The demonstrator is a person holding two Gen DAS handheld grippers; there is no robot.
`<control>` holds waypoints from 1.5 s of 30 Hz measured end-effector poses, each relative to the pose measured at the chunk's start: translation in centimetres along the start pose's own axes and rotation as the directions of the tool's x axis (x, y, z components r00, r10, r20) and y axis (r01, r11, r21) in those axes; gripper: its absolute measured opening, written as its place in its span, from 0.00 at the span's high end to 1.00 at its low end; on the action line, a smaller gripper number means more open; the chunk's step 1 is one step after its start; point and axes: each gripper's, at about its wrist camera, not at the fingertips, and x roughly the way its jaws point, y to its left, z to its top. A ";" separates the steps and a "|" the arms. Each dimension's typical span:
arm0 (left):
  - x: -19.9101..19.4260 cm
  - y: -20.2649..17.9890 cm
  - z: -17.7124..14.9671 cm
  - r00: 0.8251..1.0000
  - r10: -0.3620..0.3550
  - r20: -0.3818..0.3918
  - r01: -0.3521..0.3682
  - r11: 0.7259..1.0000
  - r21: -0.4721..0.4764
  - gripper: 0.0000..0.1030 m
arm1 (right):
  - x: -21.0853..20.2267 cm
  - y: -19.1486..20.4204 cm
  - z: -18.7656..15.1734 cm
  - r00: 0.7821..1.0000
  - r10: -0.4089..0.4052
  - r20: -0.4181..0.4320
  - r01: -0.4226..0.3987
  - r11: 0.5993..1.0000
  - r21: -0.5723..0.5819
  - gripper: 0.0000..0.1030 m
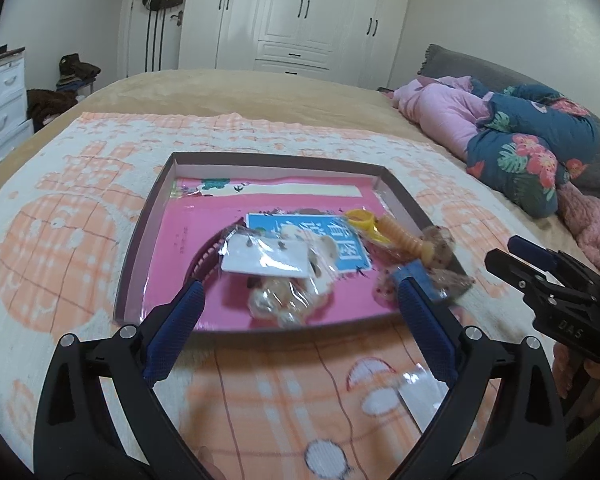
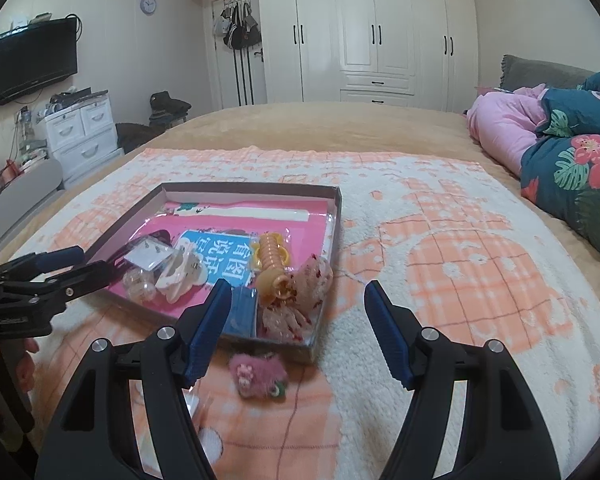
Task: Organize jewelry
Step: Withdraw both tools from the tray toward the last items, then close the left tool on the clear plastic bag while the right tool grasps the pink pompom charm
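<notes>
**Both hand-held grippers wide open over the jewelry box on the bed**

A shallow cardboard box sits on an orange-and-white blanket spread over the bed, and most of the jewelry and hair pieces lie in it on a pink sheet. Toward its near-left side lie a white earring card in a clear sleeve and, just in front of it, a bagged cluster of pale beads. Toward the right side lie a yellow ring-shaped piece, an amber ribbed hair claw and a translucent speckled claw, close together near the box's right wall.

The left hand-held gripper hangs at the box's near edge with its blue fingers spread wide; the card and beads show in the gap between them, just beyond the tips and untouched. Nothing is held.

The right hand-held gripper is also open and empty, over the box's near right corner. A fuzzy pink hair clip lies on the blanket outside the box, just in front of that corner, below and between the right gripper's fingers.

A clear plastic sleeve lies on the blanket under the left gripper's right finger.
</notes>
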 end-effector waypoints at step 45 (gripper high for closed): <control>1.8 -9.1 -8.6 0.956 -0.149 -0.252 0.190 0.971 0.143 0.25 | 4.0 -0.1 -4.0 0.936 0.211 -0.282 -0.220 0.975 0.000 0.57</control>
